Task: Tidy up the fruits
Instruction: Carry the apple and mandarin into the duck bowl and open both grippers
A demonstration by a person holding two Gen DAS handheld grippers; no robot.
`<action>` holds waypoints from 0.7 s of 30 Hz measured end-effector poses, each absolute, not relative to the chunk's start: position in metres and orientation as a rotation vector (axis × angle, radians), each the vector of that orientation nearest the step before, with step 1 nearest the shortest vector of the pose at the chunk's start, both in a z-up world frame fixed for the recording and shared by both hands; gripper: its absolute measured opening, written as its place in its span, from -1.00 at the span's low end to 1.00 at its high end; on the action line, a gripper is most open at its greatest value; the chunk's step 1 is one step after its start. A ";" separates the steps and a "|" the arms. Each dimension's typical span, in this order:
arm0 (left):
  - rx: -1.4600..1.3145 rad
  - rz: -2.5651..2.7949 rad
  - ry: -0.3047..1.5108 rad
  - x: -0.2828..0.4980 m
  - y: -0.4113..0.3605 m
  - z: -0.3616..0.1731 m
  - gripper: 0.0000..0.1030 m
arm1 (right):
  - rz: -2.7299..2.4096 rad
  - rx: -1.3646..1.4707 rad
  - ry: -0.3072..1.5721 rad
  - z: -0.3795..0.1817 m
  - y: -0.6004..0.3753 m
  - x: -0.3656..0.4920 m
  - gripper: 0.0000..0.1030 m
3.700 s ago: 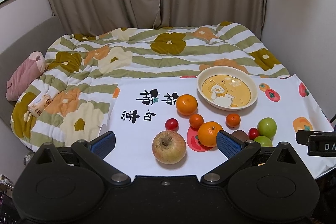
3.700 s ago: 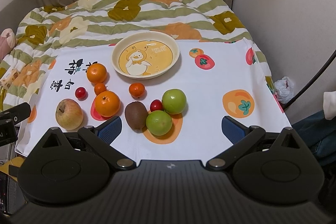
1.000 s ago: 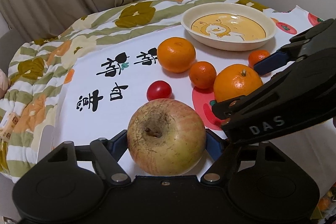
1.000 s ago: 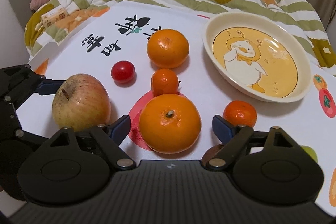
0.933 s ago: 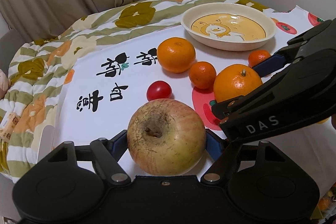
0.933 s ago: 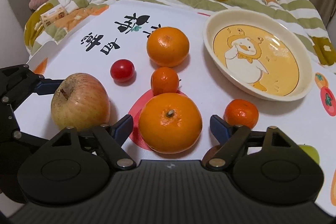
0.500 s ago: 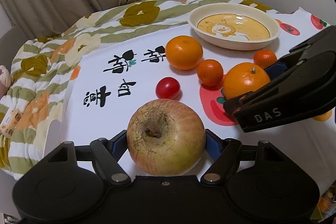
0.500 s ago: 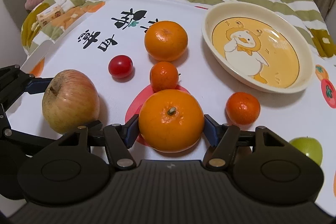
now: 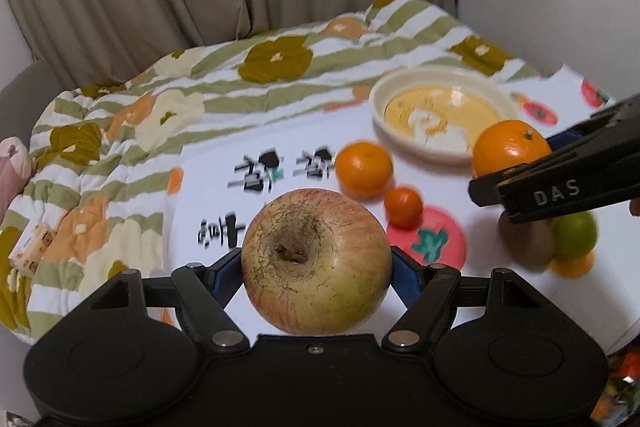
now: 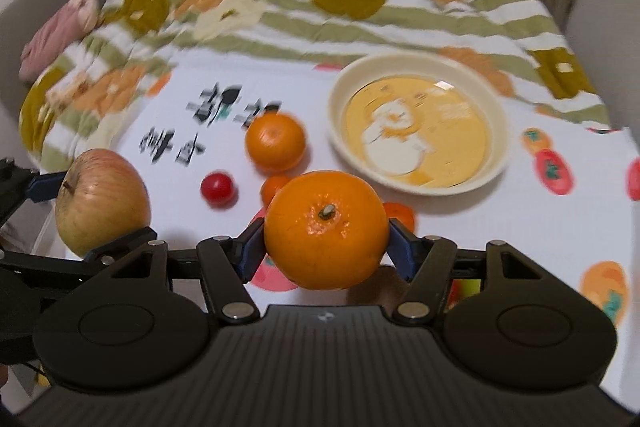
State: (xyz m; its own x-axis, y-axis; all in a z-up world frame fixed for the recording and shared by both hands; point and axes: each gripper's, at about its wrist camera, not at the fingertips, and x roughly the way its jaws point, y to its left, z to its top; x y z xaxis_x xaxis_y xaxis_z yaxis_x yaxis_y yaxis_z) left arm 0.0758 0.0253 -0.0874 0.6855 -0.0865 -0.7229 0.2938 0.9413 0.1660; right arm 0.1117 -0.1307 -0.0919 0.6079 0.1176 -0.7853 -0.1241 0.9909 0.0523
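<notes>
Lifting both fruits off the cloth marks the change since a second ago.

Left wrist view: the left gripper (image 9: 316, 267) clamps the apple (image 9: 316, 261) at lower centre, blue pads pressed on its flanks; the cloth (image 9: 224, 195) now sits lower and blurred behind it. At right, the right gripper (image 9: 516, 163) carries the large orange (image 9: 510, 147) in front of the bowl (image 9: 440, 111).

Right wrist view: the right gripper's jaws, open around the large orange (image 10: 325, 229) a second ago, are now closed on it at centre, raised above the red print. The apple (image 10: 100, 201) hangs at left edge. The bowl (image 10: 418, 125), upper right, is empty; both fruits appear ready to go in.
</notes>
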 end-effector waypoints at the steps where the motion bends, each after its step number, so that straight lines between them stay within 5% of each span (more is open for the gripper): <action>1: 0.274 -0.223 0.781 0.078 0.025 -0.081 0.53 | 0.123 -0.001 0.900 -0.084 -0.134 0.111 0.52; 11: 0.277 -0.282 0.689 0.116 -0.009 -0.033 0.53 | 0.029 0.012 0.798 -0.036 -0.187 0.123 0.52; 21: 0.272 -0.274 0.703 0.189 -0.067 -0.036 0.53 | 0.075 -0.027 0.799 -0.050 -0.246 0.180 0.52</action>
